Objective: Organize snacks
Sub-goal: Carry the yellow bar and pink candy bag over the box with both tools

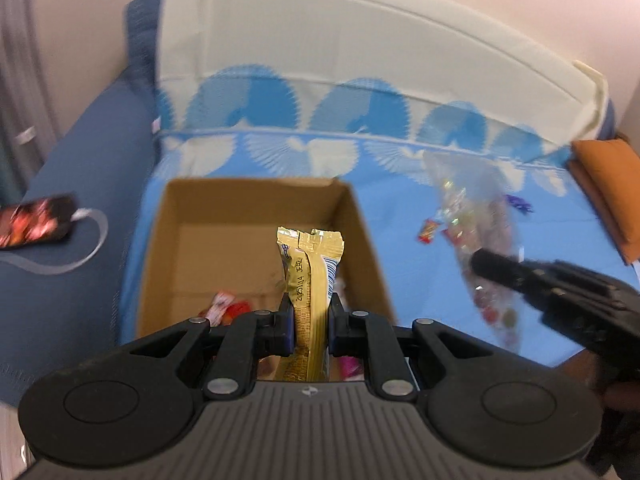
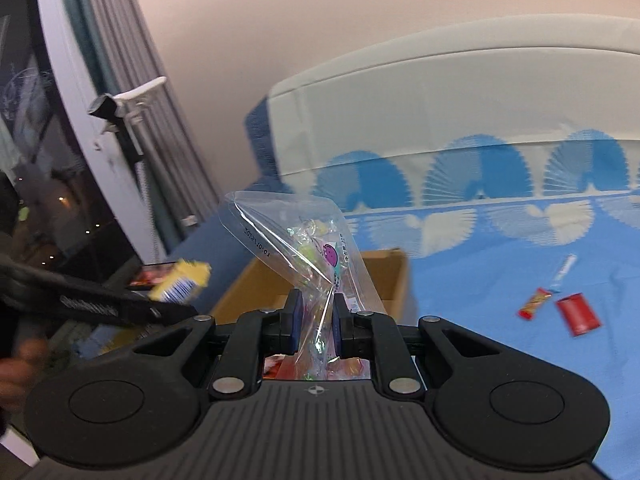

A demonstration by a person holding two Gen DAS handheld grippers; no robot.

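A: Mid-delivery, by the look of it. Two snacks carried toward the box (image 1: 256,240) at once, neither dropped in yet

B: Left gripper (image 1: 311,320) first?

A: Clamped on a gold wrapper (image 1: 310,272), pinched low down, the crimped top standing up past the fingertips. Jaws nearly closed, pads pressing both flat sides. Box directly beyond and below the fingers, open, with a few red and pink packets (image 1: 226,308) already on its floor just left of the left pad

B: And the right gripper (image 2: 316,320)?

A: Gripping a clear bag (image 2: 316,248) of mixed sweets, squeezed thin between the pads, the loose top flaring above the fingers. Narrow gap, filled by plastic. Box (image 2: 392,280) just behind the bag, its far right corner showing beside the right finger

B: Next move?

A: Probably lowering each load over the opening, then letting go. Left already lined up above the box; only a short drop and a release needed. Right calls for more: forward and down past the near wall, since the bag hangs long and could snag on the rim

B: Anything left outside?

A: Yes. Three small pieces on the blue sheet (image 2: 500,380), well right of the right fingers: a red packet (image 2: 578,314), a red-yellow one (image 2: 534,303), a pale stick (image 2: 564,270). So more trips likely after this one

B: Risks?

A: Both grippers close together over one box; staggered drops safer
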